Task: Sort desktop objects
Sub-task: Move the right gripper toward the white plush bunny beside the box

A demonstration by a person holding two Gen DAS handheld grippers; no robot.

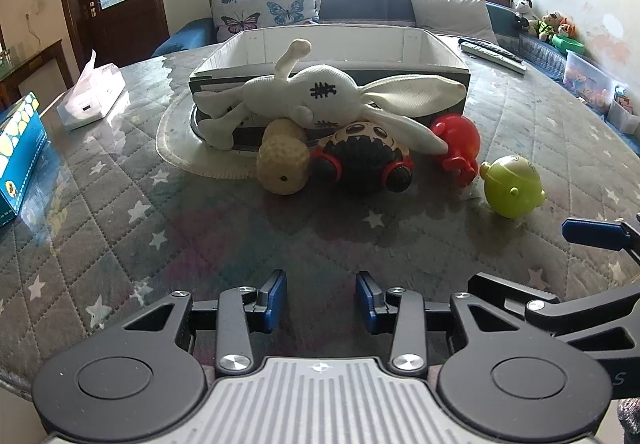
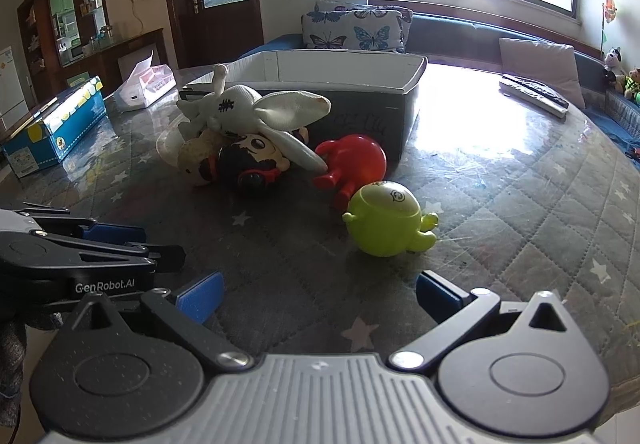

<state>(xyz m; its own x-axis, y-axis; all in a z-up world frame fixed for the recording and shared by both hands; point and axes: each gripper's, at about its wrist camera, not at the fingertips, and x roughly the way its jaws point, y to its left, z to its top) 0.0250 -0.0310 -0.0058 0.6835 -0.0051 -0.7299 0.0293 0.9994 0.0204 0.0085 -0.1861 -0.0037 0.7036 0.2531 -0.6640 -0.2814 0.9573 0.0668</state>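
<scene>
Quilted, star-printed cloth under a glossy cover (image 2: pixel 520 180) fills the table on which both tools are held low. Wide-spread jaws are seen on the right gripper (image 2: pixel 318 294), nothing between them; just ahead of it, slightly right, a green toy (image 2: pixel 386 222) lies on its side. The left gripper (image 1: pixel 321 302) is held with its pads parted by a narrower gap, also empty, well short of the pile.

Judged from this, the green toy is the piece to be taken first. The round body is best straddled across its widest part, the pads closed gently, since hard plastic is likely to slip, and then it is carried over the box rim.

Beyond are counted: one red toy (image 2: pixel 352 164), one dark-haired doll head (image 2: pixel 248 162), one tan toy (image 1: pixel 282 160), one white plush rabbit (image 1: pixel 316 96), one open box (image 1: pixel 440 44) farthest ahead. Five toys in all.
</scene>
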